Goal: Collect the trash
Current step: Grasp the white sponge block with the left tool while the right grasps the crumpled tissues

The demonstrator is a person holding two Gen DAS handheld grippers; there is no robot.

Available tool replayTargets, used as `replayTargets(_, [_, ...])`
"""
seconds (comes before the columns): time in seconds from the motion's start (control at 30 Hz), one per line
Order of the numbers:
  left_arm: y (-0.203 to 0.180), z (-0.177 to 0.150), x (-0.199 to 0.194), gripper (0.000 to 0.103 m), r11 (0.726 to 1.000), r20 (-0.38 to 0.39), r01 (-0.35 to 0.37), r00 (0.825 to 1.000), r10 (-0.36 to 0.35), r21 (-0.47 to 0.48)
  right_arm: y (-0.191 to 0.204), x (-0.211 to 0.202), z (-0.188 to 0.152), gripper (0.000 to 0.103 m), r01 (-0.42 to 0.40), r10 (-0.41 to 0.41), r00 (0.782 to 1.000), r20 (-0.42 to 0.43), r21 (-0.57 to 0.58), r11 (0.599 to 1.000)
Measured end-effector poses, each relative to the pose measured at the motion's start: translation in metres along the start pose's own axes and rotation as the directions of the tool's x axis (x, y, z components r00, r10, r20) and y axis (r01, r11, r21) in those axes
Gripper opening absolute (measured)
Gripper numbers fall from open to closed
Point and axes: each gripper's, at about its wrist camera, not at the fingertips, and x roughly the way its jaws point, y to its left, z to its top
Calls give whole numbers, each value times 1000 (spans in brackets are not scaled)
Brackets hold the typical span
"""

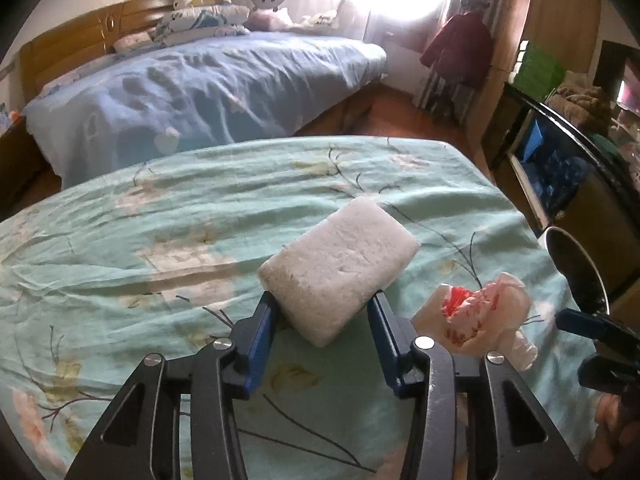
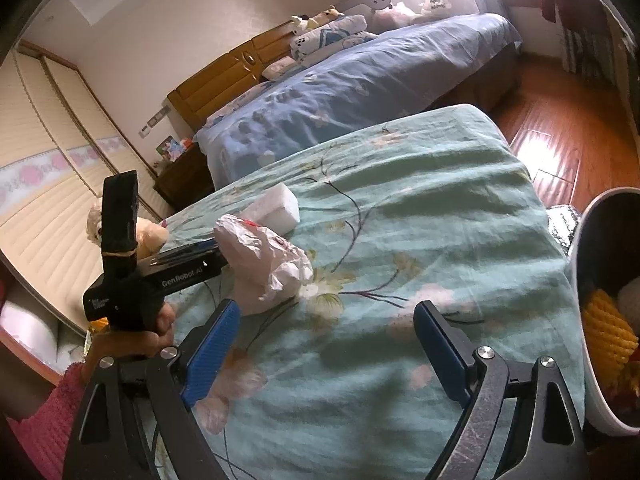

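- Foam block (image 1: 338, 266) sits on green floral bed (image 1: 120, 248), clamped btwn left tool (image 1: 322, 316) fingers.
- Right tool (image 2: 328, 336) spread wide, nothing in it, over bed.
- Crumpled bag (image 1: 476, 316) just right of block; bin (image 2: 600, 320) at bed's edge.

A white foam block (image 1: 338, 270) lies tilted beside a crumpled white-and-red plastic bag (image 1: 476, 316), near the bin (image 2: 600, 312).

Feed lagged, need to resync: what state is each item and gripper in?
Foam block: on the bedspread, between left gripper's fingers.
Plastic bag: crumpled, loose on bedspread.
Bin: open, partly filled.
Left gripper: closing on foam.
Right gripper: open, empty.
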Motion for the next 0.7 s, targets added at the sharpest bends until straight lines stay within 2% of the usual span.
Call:
replayTargets(0.1, [0,-9,-12,43,999,20,-33,999,33,-8,6,6,2,84,-12,12,1000,-7,-14,1000])
replayTargets(0.27, [14,-34,-32,43,992,8,-71,997,72,-107,20,23,5,82,-27,26,999,-21,-41,999])
replayTargets(0.4, [17,-52,-53,43,981,15,-76,997,79,-177,33,40,9,80,-37,35,999,-35,-67,997])
replayTargets(0.47, [16,-61,-64,43,976,21,-80,996,86,-203,37,47,11,74,-42,39,998,-45,-79,996])
replayTargets(0.5, [14,-63,-69,43,975,22,-79,996,85,-208,38,53,12,65,-43,39,998,-56,-78,996])
replayTargets(0.53, [12,-67,-73,43,974,23,-79,996,86,-213,37,57,13,52,-39,35,997,-63,-73,997])
replayTargets(0.57, [10,-70,-77,43,974,24,-80,996,88,-214,37,59,13,46,-34,30,997,-71,-65,997])
replayTargets(0.6, [8,-73,-81,43,974,24,-80,996,87,-213,35,61,12,32,-27,23,997,-78,-54,998])
replayTargets(0.7, [-1,-80,-89,43,975,26,-76,996,83,-207,31,52,8,29,-32,30,998,-56,-43,999])
